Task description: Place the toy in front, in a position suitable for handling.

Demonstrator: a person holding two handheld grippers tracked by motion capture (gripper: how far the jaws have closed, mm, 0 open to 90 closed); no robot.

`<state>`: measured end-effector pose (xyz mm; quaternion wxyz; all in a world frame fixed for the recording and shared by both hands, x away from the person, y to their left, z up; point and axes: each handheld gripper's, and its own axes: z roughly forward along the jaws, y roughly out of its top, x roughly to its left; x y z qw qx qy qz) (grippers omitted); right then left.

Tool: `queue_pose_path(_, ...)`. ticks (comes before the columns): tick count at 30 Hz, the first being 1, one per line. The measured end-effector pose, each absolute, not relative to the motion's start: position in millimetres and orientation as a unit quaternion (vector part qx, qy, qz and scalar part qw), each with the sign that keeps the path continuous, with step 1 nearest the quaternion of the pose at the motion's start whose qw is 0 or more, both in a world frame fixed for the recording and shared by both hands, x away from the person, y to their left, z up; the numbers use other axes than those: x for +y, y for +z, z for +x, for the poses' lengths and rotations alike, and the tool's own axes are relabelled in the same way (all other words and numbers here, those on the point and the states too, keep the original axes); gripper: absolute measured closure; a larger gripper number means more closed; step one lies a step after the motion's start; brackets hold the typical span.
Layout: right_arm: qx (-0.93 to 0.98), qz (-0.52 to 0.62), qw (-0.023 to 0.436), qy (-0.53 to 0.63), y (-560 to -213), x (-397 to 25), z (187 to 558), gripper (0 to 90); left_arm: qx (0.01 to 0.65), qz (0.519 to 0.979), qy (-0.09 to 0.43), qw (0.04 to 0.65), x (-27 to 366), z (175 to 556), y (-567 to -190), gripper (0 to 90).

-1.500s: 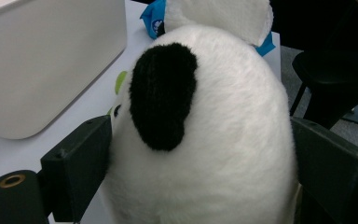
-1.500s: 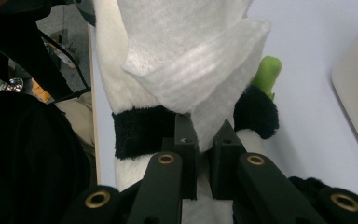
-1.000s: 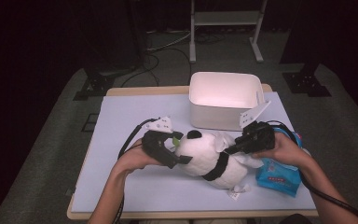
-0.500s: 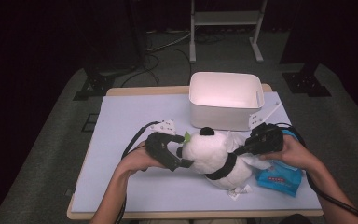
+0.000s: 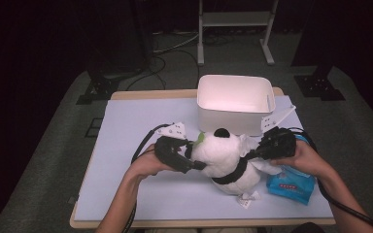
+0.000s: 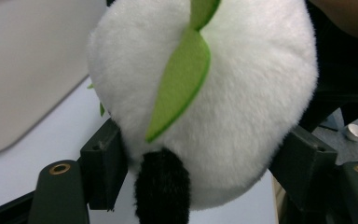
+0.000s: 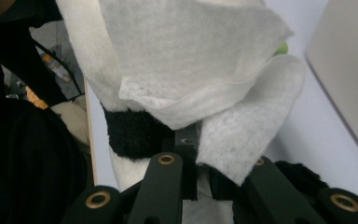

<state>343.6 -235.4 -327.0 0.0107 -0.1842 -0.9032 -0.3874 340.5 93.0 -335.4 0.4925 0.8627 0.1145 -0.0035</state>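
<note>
Two grippers at panda (image 5: pixel 226 158) on blue mat (image 5: pixel 126 126), just in front of white bin (image 5: pixel 233 99). Left gripper (image 5: pixel 194 162) clamped on panda's white head, jaws spread either side of it; green leaf (image 6: pixel 179 86) across head, black ear (image 6: pixel 162 189) between jaws. Right gripper (image 5: pixel 257 153) pinches white wipe (image 7: pixel 191 65), jaws close together, wipe draped against panda's body. Blue wipe pack (image 5: pixel 291 182) on mat beside right hand (image 5: pixel 306 158).

Plush panda toy (image 5: pixel 226 158): white fur w/ black ear, black band, lime-green felt leaf (image 6: pixel 179 84). Rectangular plastic bin (image 5: pixel 234 102): white. Wipes pack (image 5: pixel 291 183): blue, red/white label. Counter (image 5: pixel 126 126): pale lavender top, wood edge. Tongs black.
</note>
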Motion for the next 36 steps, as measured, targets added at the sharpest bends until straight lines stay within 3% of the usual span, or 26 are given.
queue_pose_path(9,-0.898,-0.172,0.02,-0.404,-327,-216,351,83.4,0.119,0.865,0.031,0.487,112,336,-309,29.6)
queue_pose_path(18,-0.903,-0.151,0.003,-0.402,-301,-207,352,83.3,0.12,0.862,0.042,0.491,122,333,-296,29.7)
queue_pose_path(36,-0.899,-0.138,-0.01,-0.416,-275,-205,351,83.2,0.116,0.882,0.039,0.455,112,336,-301,30.0)
